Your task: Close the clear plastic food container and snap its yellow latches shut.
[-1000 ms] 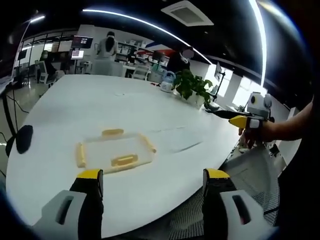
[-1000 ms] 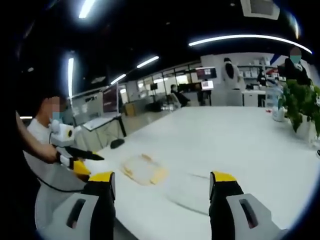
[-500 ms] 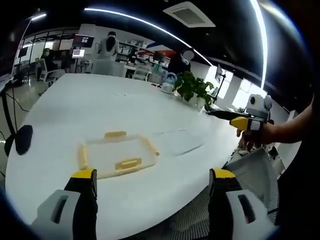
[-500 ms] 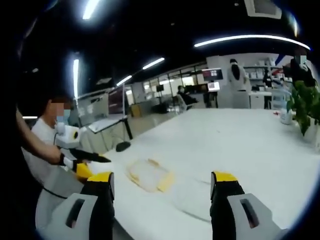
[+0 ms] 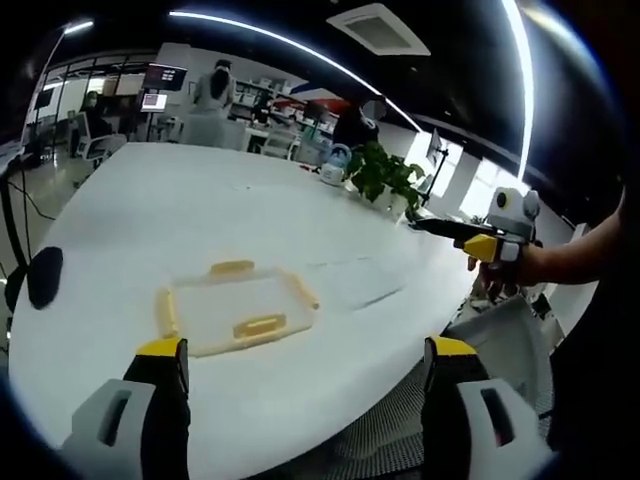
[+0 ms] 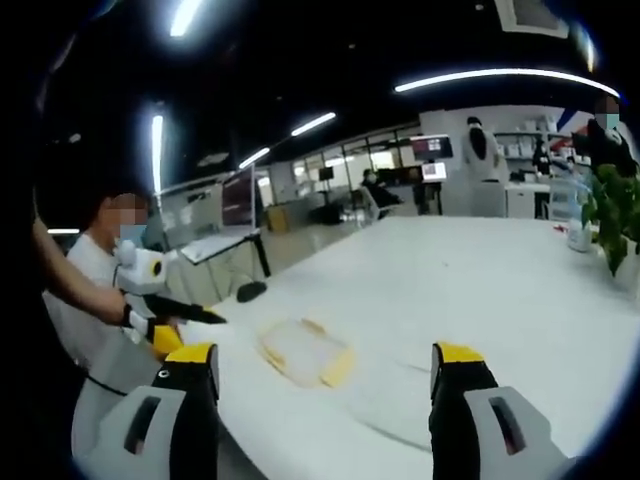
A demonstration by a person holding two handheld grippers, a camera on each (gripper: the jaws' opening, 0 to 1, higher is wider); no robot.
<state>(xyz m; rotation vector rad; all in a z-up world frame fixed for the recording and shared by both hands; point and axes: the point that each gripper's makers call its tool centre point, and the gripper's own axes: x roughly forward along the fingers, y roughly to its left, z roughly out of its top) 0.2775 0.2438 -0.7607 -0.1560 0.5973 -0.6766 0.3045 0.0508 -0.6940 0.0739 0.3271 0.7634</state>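
Where the white table (image 5: 150, 210) spreads under the left gripper view, the clear plastic food container (image 5: 236, 309) lies flat at about 11 o'clock from the midpoint of the left gripper (image 5: 305, 355), well apart from both yellow-tipped jaws and nearer the left one. Its long axis runs roughly from 9 o'clock to 3 o'clock across the view, tilted a little upward to the right. 4 yellow latches (image 5: 260, 325) edge it, 1 on each side, all lying flat on the table. A dark round object (image 5: 44, 276) sits on the table at 9 o'clock, near its edge. Just right of the container, a clear flat sheet that may be its lid (image 5: 355, 280) rests on the table; its outline is faint. A potted plant (image 5: 383, 176) stands at the far edge at 1 o'clock. The left gripper's jaws are spread wide, grasping nothing.

In the right gripper view, the other gripper shows at 9 o'clock in a person's hand. The container lies at 11 o'clock from the right gripper (image 6: 325, 358), ahead of the jaws and closer to the left one, its long axis running from 10 o'clock to 4 o'clock. These jaws stand wide apart too, released.
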